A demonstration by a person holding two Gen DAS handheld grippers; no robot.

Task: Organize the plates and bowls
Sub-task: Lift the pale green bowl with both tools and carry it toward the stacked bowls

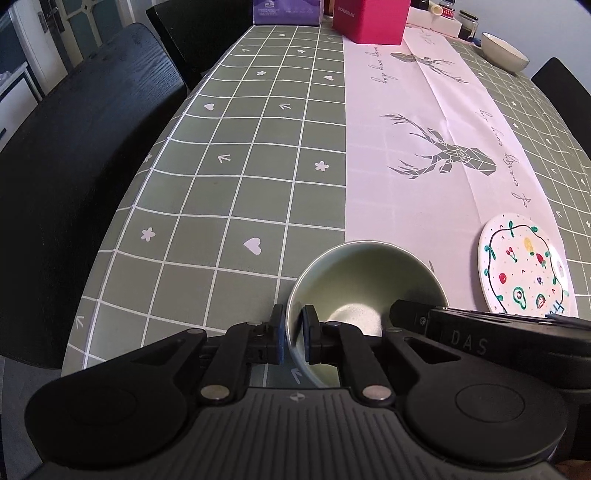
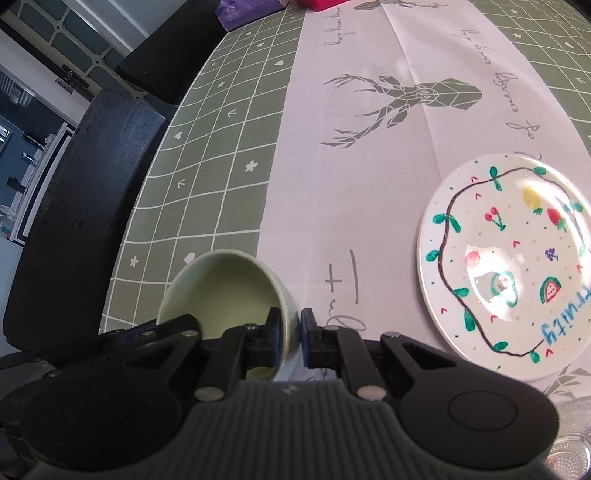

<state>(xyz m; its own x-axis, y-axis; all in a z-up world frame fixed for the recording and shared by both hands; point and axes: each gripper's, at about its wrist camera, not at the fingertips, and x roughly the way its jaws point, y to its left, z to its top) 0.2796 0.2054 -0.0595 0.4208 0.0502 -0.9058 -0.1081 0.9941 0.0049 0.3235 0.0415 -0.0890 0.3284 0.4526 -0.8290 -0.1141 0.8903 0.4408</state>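
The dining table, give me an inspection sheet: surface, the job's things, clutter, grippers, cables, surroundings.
Surface: table under a green grid cloth, with a white deer-print runner down the middle.
Job's things: green bowl near the front edge, gripped on both sides; fruit-painted plate lying flat on the runner to its right; cream bowl at the far right.
Clutter: pink box, purple box, jars and small containers at the far end; a clear glass dish at the near right.
Grippers: left gripper and right gripper each pinch the green bowl's wall, one finger inside, one outside.
Cables: nothing seen.
Surroundings: black chairs on the left; a glass-paned door behind them.
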